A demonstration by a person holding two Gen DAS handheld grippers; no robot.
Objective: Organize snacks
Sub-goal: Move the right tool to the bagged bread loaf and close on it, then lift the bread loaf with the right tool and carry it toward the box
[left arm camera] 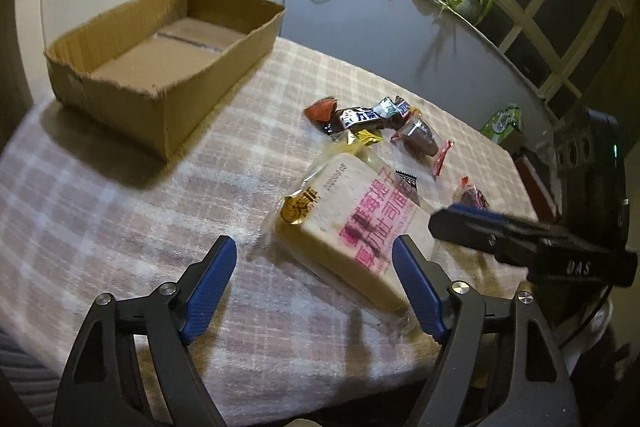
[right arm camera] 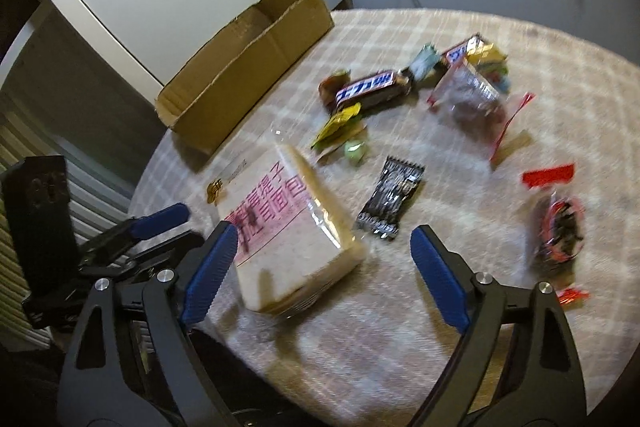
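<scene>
Right wrist: one box (right arm camera: 248, 67), one bread pack (right arm camera: 296, 239), two chocolate bars (right arm camera: 372, 89).

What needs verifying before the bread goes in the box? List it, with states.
1. Cardboard box has nothing inside: ok.
2. Left gripper jaws apart: ok.
3. Right gripper jaws apart: ok.
4. Bread pack gripped: not ok, it lies flat on the checked cloth.
5. Nothing stacked on the bread: ok.
6. Black sachet lies apart from the bread: cannot tell.
</scene>
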